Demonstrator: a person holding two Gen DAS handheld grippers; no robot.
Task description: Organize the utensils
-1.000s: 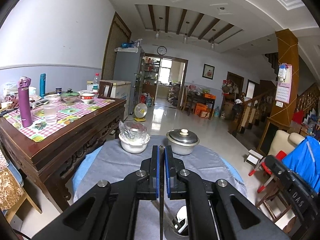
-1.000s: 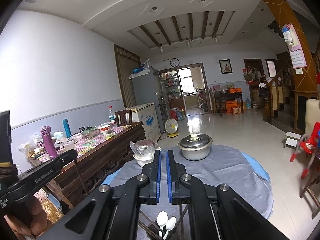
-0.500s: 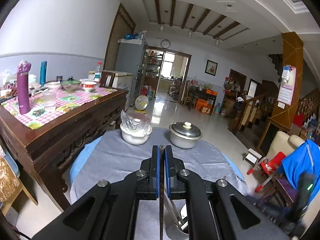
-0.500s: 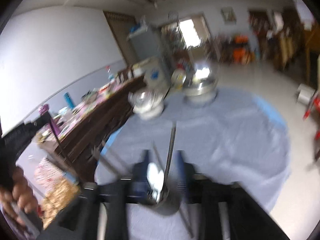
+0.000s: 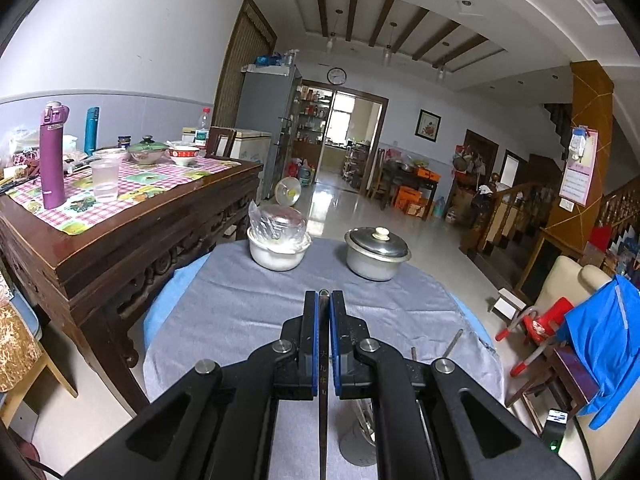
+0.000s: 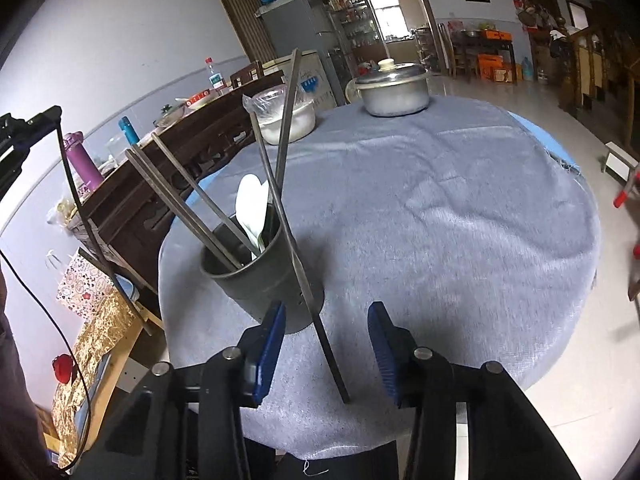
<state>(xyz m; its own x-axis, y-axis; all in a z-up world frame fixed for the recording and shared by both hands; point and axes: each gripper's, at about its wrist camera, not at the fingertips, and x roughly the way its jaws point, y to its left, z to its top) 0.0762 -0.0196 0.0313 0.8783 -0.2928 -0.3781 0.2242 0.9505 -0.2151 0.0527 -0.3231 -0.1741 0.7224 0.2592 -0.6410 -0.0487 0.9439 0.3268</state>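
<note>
Fingers of the left gripper (image 5: 323,312) are pinched tight on a dark chopstick (image 5: 323,364) that runs between their blue pads. To the right, fingers of the right gripper (image 6: 327,354) stand partly apart, having just been closing, pressing on nothing. A loose chopstick (image 6: 298,268) lies between them, its lower end on the grey cloth of the round surface (image 6: 460,216), its upper part leaning against the rim of the metal utensil cup (image 6: 264,276). The cup stands just ahead and left of these fingers and holds several more chopsticks (image 6: 188,204) and white spoons (image 6: 252,208). Beyond the cup, at the far edge, sit a plastic-covered white bowl (image 6: 286,118) and, right of it, a lidded steel pot (image 6: 394,90).
</note>
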